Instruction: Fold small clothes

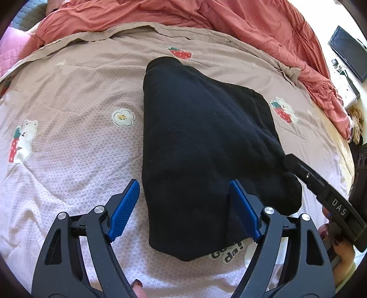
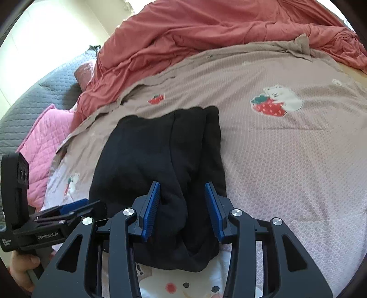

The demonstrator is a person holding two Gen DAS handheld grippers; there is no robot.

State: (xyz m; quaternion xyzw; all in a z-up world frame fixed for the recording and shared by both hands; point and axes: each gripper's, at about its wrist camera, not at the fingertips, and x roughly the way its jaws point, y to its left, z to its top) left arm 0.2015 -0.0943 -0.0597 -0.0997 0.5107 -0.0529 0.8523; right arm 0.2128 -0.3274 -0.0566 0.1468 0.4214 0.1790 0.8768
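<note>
Black garment (image 1: 201,142): a small dark piece of clothing, folded over on itself with layered edges, lying flat on the bed cover; every place below is given from it.
Bed cover (image 1: 75,96): pale pinkish-brown quilted cloth under the garment, printed with strawberries, bears and a flower.
Left hand-held gripper (image 1: 184,207): at the garment's near edge, blue pads spread wide. One pad stands just beside the cloth over bare cover, the other over the cloth. The pads do not squeeze the fabric.
Right hand-held gripper (image 2: 182,209): at the garment's near right corner, pads partly apart with a raised ridge of the black cloth between them. Whether the pads touch the cloth cannot be told; they are not clamped on it.
Red blanket (image 1: 229,20): bunched up beyond the garment's far end, past the cover's edge.
Pink quilted pillow (image 2: 41,146): well off to the garment's far left.
Person's hand (image 2: 23,268): holds the left gripper's handle, near-left of the garment.
</note>
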